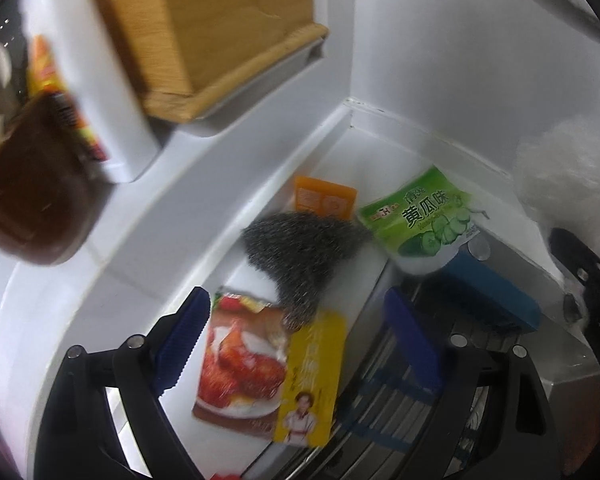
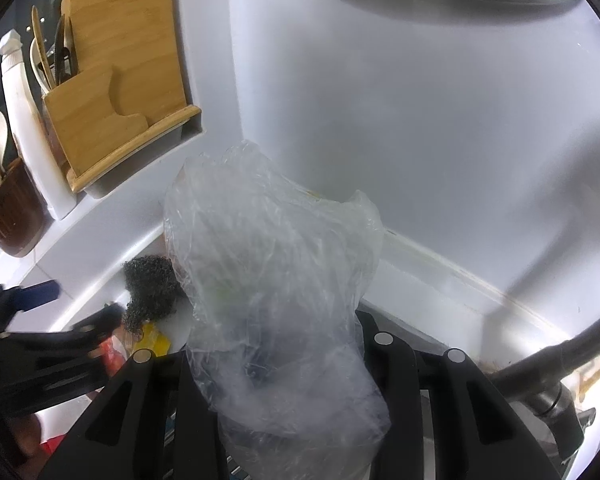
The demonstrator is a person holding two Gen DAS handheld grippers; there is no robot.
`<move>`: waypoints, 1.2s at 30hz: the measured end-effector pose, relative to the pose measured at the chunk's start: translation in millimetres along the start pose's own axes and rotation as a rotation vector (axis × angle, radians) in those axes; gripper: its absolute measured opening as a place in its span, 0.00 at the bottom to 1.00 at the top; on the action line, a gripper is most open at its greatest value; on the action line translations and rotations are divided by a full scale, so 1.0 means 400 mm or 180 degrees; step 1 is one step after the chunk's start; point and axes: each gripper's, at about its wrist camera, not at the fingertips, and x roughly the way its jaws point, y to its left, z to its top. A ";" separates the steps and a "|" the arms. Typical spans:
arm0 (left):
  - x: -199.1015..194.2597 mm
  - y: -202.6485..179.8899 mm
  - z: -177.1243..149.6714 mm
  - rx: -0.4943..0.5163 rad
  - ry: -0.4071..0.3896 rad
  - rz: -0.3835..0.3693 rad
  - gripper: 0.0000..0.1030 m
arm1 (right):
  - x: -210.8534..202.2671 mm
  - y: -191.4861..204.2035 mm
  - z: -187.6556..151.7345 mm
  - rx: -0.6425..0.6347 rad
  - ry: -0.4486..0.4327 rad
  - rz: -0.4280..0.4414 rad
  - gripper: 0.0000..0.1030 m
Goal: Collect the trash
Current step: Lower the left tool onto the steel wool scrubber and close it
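Note:
In the left wrist view my left gripper (image 1: 300, 344) is open, its blue-padded fingers (image 1: 184, 336) either side of a red and yellow food sachet (image 1: 268, 372) lying flat on the white counter. A grey steel scourer (image 1: 300, 256) lies just beyond it, then a green cucumber-flavour packet (image 1: 424, 216) and a small orange packet (image 1: 324, 196). In the right wrist view my right gripper (image 2: 284, 396) is shut on a clear plastic bag (image 2: 272, 264) that stands up and hides its fingertips. The scourer (image 2: 148, 292) and the left gripper (image 2: 28, 312) show at left.
A wooden board holder (image 1: 220, 36) (image 2: 116, 100), a white bottle (image 2: 24, 120) and a brown utensil pot (image 1: 32, 200) stand on the raised ledge at left. A blue sponge (image 1: 488, 288) lies on a metal rack (image 1: 400, 420). White walls (image 2: 420, 120) close the corner.

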 end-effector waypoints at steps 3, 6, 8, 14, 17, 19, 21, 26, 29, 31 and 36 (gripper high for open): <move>0.042 -0.011 0.013 0.0029 0.0047 0.0041 0.85 | -0.002 -0.004 0.000 0.0019 -0.0013 0.0022 0.31; 0.086 -0.020 0.024 0.0046 0.0106 0.0068 0.85 | -0.020 -0.011 -0.005 0.0024 -0.0031 0.0032 0.31; 0.111 -0.026 0.032 0.0065 0.0143 0.0057 0.85 | -0.024 -0.014 -0.005 0.0027 -0.0041 0.0042 0.31; 0.176 -0.041 0.051 0.0117 0.0233 0.0035 0.82 | -0.029 -0.023 -0.002 0.0018 -0.0071 0.0058 0.31; 0.203 -0.040 0.060 0.0103 0.0282 -0.0022 0.75 | -0.034 -0.031 0.001 0.0018 -0.0086 0.0056 0.31; 0.221 -0.040 0.065 0.0092 0.0307 -0.0022 0.71 | -0.038 -0.038 0.003 0.0030 -0.0086 0.0053 0.31; 0.238 -0.034 0.067 0.0070 0.0341 -0.0008 0.69 | -0.040 -0.045 0.005 0.0044 -0.0087 0.0057 0.31; 0.263 -0.035 0.068 0.0080 0.0363 -0.0002 0.67 | -0.039 -0.050 0.011 0.0054 -0.0089 0.0053 0.31; 0.271 -0.036 0.070 0.0097 0.0356 0.0007 0.60 | -0.035 -0.046 0.012 0.0046 -0.0084 0.0064 0.31; 0.270 -0.030 0.072 0.0071 0.0346 0.0002 0.48 | -0.033 -0.042 0.012 0.0036 -0.0080 0.0073 0.31; 0.276 -0.017 0.076 0.0028 0.0349 0.0004 0.31 | -0.033 -0.040 0.012 0.0044 -0.0080 0.0086 0.31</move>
